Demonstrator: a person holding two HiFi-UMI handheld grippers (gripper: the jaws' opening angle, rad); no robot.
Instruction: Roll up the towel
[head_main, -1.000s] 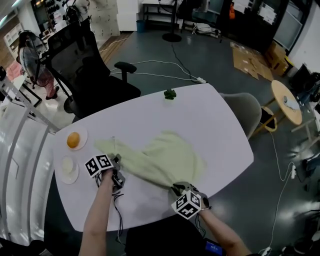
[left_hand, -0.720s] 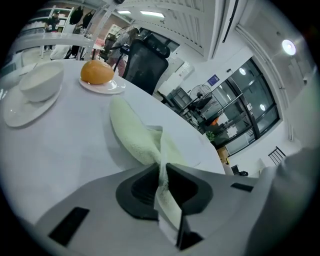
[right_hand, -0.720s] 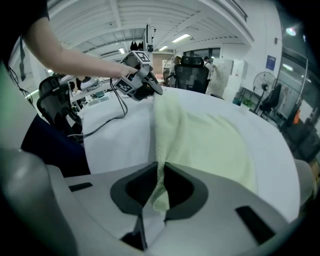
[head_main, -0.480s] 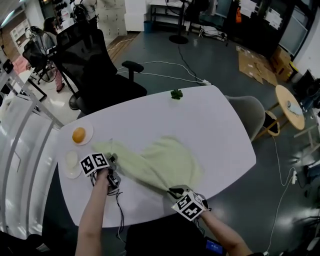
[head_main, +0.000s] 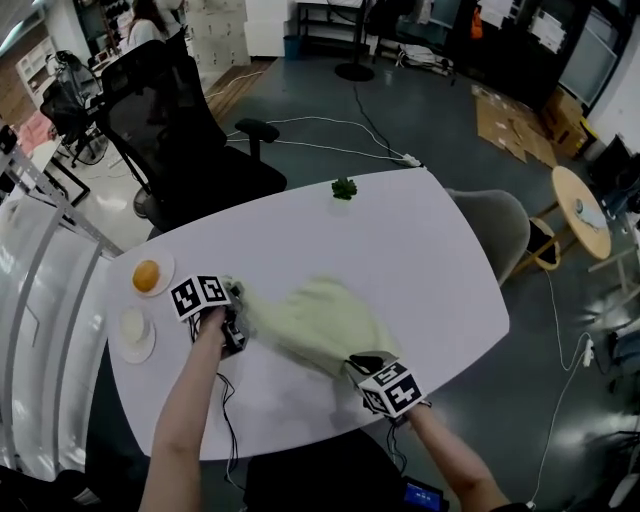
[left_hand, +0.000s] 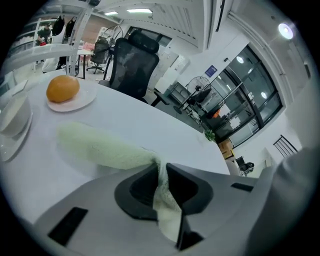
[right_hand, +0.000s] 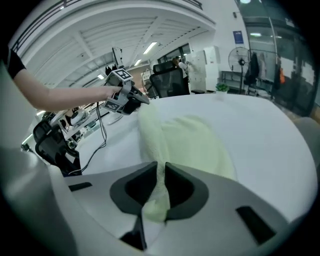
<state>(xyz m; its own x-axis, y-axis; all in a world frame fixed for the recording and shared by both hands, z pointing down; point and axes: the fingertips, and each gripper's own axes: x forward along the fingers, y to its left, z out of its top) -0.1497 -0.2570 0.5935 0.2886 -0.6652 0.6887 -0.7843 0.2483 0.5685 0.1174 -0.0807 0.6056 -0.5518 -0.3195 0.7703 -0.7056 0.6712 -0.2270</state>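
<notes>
Towel (head_main: 315, 322) sits mid-table (head_main: 430, 240), with a smaller footprint than a second ago: near edge is lifted and carried forward. Left gripper (head_main: 238, 312) and right gripper (head_main: 362, 360) each pinch a corner. Looks like the first roll turn starting.

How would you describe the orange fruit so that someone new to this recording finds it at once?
Take the white table and go to its left end in the head view, where two small white plates lie. The fruit is the round orange ball on the farther plate; the nearer plate holds only something pale.
</notes>
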